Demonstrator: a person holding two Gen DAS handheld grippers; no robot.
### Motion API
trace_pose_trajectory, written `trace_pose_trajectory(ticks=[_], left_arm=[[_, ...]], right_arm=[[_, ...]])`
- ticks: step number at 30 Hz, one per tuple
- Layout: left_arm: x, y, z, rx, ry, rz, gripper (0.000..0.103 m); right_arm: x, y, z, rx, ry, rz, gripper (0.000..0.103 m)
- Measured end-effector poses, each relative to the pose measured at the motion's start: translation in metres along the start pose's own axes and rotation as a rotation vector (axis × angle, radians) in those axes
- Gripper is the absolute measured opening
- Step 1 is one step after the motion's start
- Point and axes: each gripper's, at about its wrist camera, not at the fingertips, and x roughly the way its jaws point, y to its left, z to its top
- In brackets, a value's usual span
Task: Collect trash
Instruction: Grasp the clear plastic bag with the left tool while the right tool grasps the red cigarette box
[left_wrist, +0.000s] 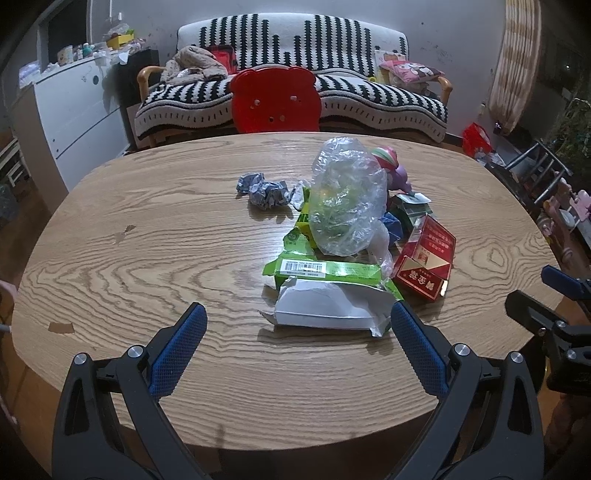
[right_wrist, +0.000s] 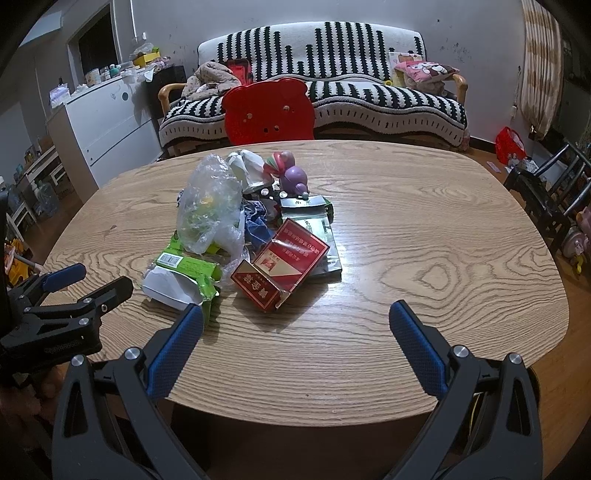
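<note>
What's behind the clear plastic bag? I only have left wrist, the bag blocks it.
Observer: A crumpled white paper sits just behind the clear plastic bag, beside the purple toy.
Operator: I only catch an edge of the right gripper. Open or shut?
Observer: The right gripper is open with nothing between its fingers. It hangs over the near edge of the wooden table, and the red cigarette box lies just ahead of it.
</note>
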Motion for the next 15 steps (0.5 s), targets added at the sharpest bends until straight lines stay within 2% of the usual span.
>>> trace_pose_trajectory(ticks=[6,12,15], left_arm=[[0.018,-0.006,0.032,0.040,-0.004,0.001,0.097],[0.064,-0.014,0.068,0.018,0.016,-0.079,0.097],[0.083,-0.018,0.074,0.032,0.026,-0.070,0.097]], right_arm=[[0.037,0.004,0.011,0.043,0.067,0.031,0.097],[0.076,0.007,0.019,0.104,0.105,0.040,0.097],[0.092,0.007,0.019,0.124,0.117,0.047,0.093]])
